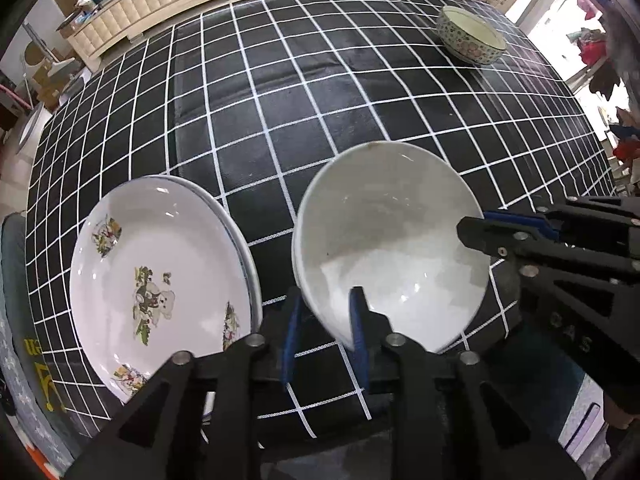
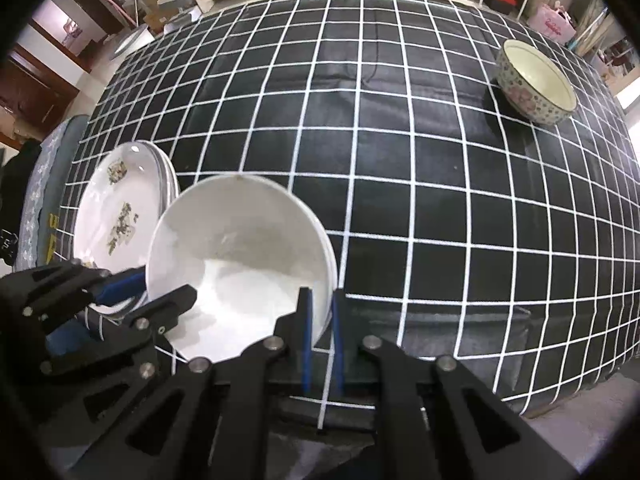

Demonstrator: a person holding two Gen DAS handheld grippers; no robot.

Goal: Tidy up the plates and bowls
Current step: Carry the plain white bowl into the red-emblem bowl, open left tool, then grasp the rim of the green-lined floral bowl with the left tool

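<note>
Plate stack (image 1: 160, 276) left of bowl (image 1: 392, 240); second bowl (image 1: 470, 36) far behind.

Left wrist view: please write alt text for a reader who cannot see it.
A white bowl sits on a black grid-patterned tablecloth, its rim straddled by the left gripper and pinched on the far side by the right gripper. Stacked decorated plates lie to its left; a floral bowl stands far off.

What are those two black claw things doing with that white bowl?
A person is tidying dishes with a gripper in each hand. Both grippers sit on the rim of the white bowl: the right gripper is pinched shut on one side, while the left gripper straddles the other side with its jaws slightly apart. A stack of plates sits beside it, and a flowered bowl waits far across the checked tablecloth.
</note>
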